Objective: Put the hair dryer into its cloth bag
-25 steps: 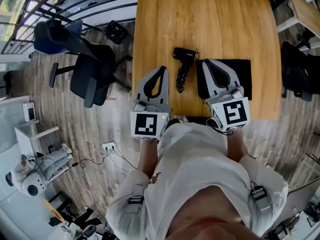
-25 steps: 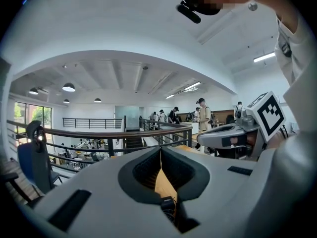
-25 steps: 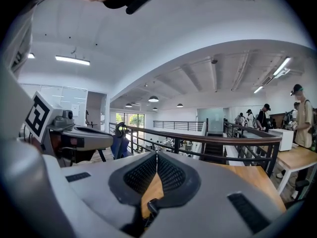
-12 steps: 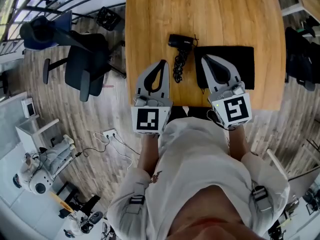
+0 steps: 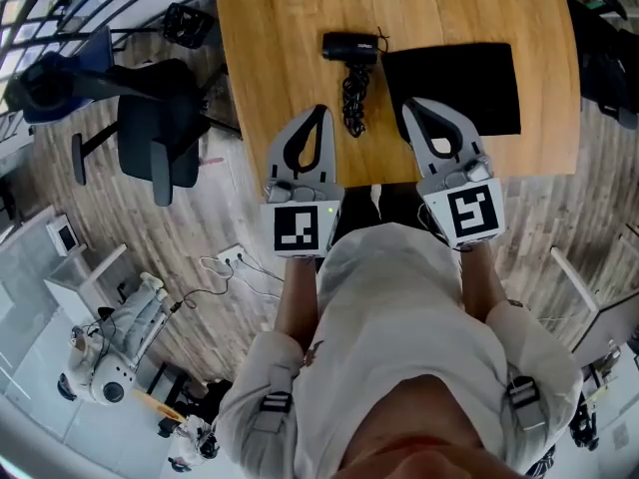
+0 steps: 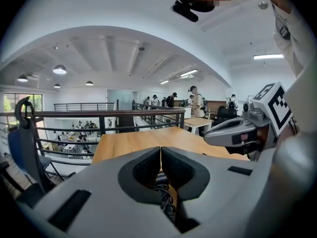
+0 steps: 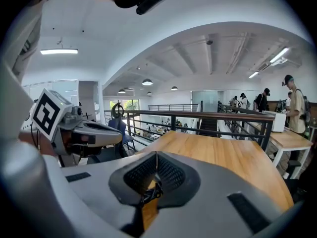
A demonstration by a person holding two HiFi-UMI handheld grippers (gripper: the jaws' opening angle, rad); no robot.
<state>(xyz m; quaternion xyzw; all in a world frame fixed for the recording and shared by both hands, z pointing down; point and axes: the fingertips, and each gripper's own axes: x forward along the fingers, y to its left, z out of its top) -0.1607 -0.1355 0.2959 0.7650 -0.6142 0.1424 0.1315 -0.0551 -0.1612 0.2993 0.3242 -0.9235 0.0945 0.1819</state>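
Left gripper [image 5: 319,113] and right gripper [image 5: 408,106] sit side by side over the near edge of a wooden table [image 5: 260,28]. Each has its jaws pressed together with nothing between them.

The black hair dryer [image 5: 349,47] lies on the table ahead of you, between the two grippers and further out. Its coiled cord [image 5: 351,100] trails back toward you. Just to the right of the dryer, the black cloth bag [image 5: 459,83] lies flat. Your right gripper's tip shows over the bag's near left corner.

The dryer looks like a rigid plastic shell, probably smooth and moderately weighty. It should hold well if you close on its handle or barrel. The cord is loose and will likely dangle and snag, so gather it or feed it in first.

The bag looks limp and thin, so it will collapse unless one gripper pinches an edge of its mouth and lifts it open. These views do not show which edge is the mouth.
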